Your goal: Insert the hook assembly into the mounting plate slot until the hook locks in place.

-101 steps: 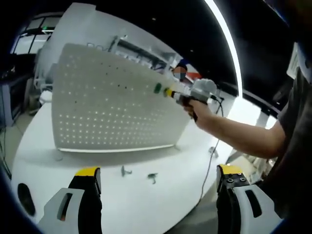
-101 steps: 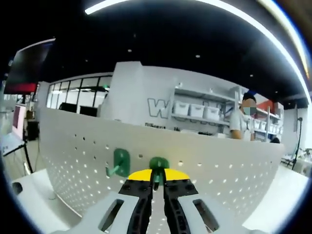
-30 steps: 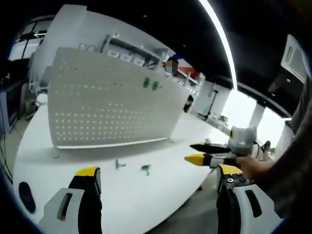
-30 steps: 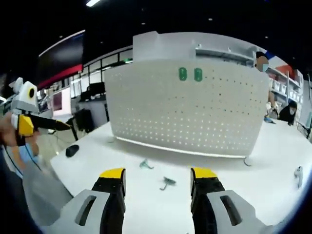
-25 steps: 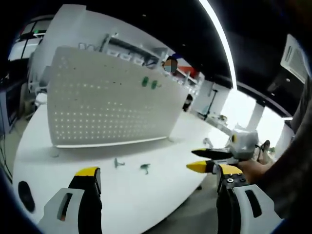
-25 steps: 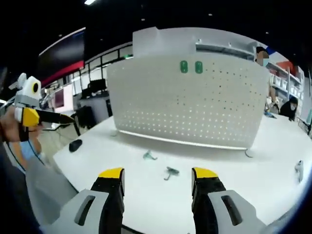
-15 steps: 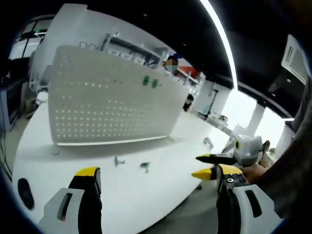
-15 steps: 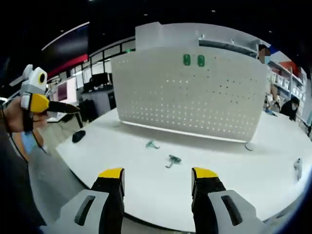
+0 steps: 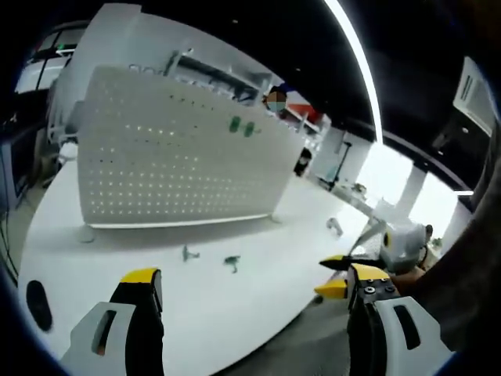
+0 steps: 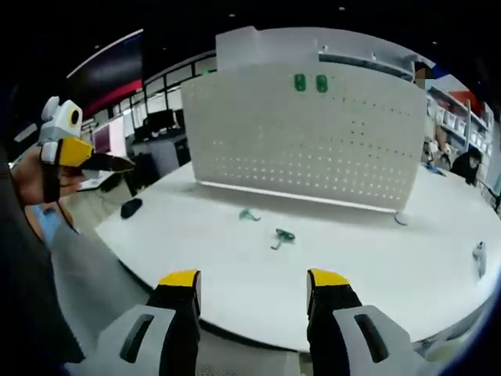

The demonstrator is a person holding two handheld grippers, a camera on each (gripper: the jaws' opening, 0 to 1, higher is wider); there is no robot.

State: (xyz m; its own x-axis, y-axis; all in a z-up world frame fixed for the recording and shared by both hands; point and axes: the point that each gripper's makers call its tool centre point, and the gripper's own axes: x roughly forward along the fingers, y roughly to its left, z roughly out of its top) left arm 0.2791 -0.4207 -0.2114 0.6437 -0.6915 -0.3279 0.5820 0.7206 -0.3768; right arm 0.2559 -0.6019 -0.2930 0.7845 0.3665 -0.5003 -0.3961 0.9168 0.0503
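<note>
A white perforated mounting plate (image 9: 172,160) (image 10: 313,141) stands upright on the white table (image 9: 258,235) (image 10: 383,258). Two green hooks (image 9: 235,124) (image 9: 249,129) sit side by side in its upper holes, also seen as a green pair (image 10: 300,82) (image 10: 321,83). Two loose hooks (image 9: 188,253) (image 9: 232,262) lie on the table in front of the plate, likewise the near hook (image 10: 282,236) and the far hook (image 10: 249,215). My left gripper (image 9: 254,274) is open and holds nothing, well back from the plate. My right gripper (image 10: 254,278) is open too, at the table's near edge.
A small black object (image 9: 35,296) (image 10: 131,207) lies near the table's left edge. A small metal piece (image 9: 334,227) (image 10: 479,258) sits at the right. Hands hold the other gripper at the side of each view (image 9: 344,274) (image 10: 78,157). Shelves and a person stand behind the plate.
The right gripper let go of the second green hook, which stays in the plate, and opened. Both grippers have drawn back from the plate to the table's near edge.
</note>
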